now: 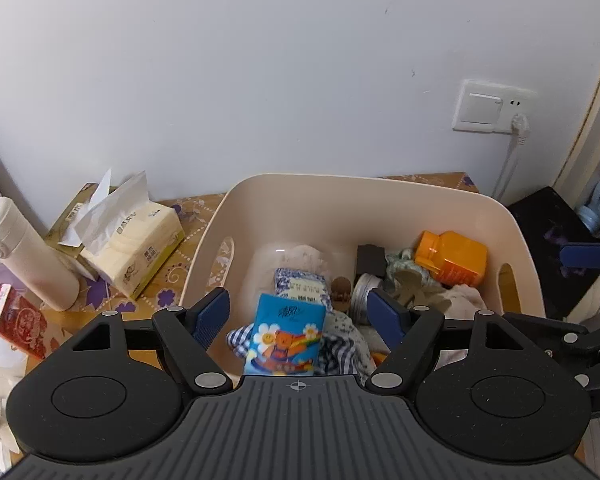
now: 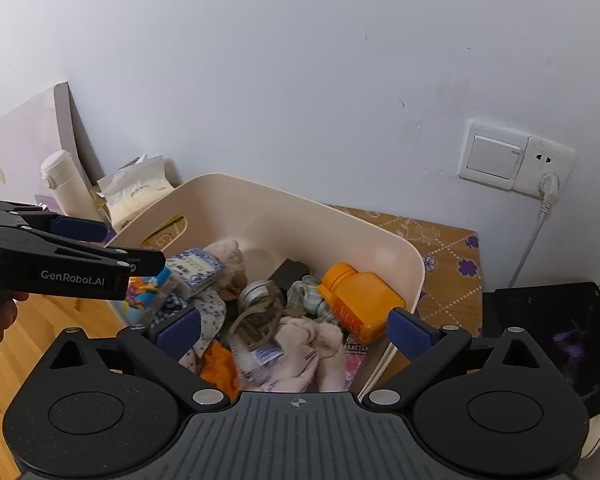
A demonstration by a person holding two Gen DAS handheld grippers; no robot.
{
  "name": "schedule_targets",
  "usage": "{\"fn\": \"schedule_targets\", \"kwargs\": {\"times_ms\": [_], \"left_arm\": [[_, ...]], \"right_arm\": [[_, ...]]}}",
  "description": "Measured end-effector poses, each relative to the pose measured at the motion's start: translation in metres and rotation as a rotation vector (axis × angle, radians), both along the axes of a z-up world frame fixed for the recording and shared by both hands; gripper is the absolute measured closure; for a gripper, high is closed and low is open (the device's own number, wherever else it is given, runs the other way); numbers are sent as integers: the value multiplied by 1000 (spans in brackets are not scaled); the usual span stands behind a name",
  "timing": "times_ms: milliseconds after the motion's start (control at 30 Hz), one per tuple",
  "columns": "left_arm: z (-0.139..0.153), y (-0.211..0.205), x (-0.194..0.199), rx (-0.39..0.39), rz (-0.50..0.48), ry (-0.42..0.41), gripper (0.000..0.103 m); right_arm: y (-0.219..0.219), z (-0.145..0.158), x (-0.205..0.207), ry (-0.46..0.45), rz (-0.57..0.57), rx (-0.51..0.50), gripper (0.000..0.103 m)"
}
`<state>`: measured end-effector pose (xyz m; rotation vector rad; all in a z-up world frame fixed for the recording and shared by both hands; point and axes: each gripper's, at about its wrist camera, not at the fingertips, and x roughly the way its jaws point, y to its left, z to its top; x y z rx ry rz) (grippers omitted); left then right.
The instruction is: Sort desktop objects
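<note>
left wrist view: left gripper (image 1: pixel 298 314) above beige bin (image 1: pixel 380 192), jaws apart, gripping nothing; blue tissue pack (image 1: pixel 284 334) lying below between the fingers, pads clear of it. orange bottle (image 1: pixel 452 258) at bin's right end, metal tin (image 1: pixel 364 290) near centre. tissue box (image 1: pixel 140 248) and white flask (image 1: pixel 28 252) on patterned table (image 1: pixel 192 216) left of bin. right wrist view: right gripper (image 2: pixel 296 330) spread wide, empty, over pink cloth (image 2: pixel 312 344).

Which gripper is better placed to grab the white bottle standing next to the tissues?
Probably left. The left gripper, open, is nearer the white bottle outside the bin; the right gripper is farther.
</note>
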<state>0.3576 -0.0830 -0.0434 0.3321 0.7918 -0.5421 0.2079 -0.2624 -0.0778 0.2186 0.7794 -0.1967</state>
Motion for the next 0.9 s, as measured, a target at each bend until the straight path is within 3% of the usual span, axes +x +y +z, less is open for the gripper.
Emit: {"fn": "schedule_targets", "kwargs": {"times_ms": [633, 733, 900], "left_arm": [[39, 78, -66, -10, -46, 3, 26], [47, 89, -79, -11, -53, 1, 18], [60, 104, -102, -20, -75, -8, 18]], "right_arm": [[76, 48, -69, -3, -60, -51, 0], [86, 55, -81, 1, -77, -50, 0], [102, 66, -101, -7, -99, -59, 0]]}}
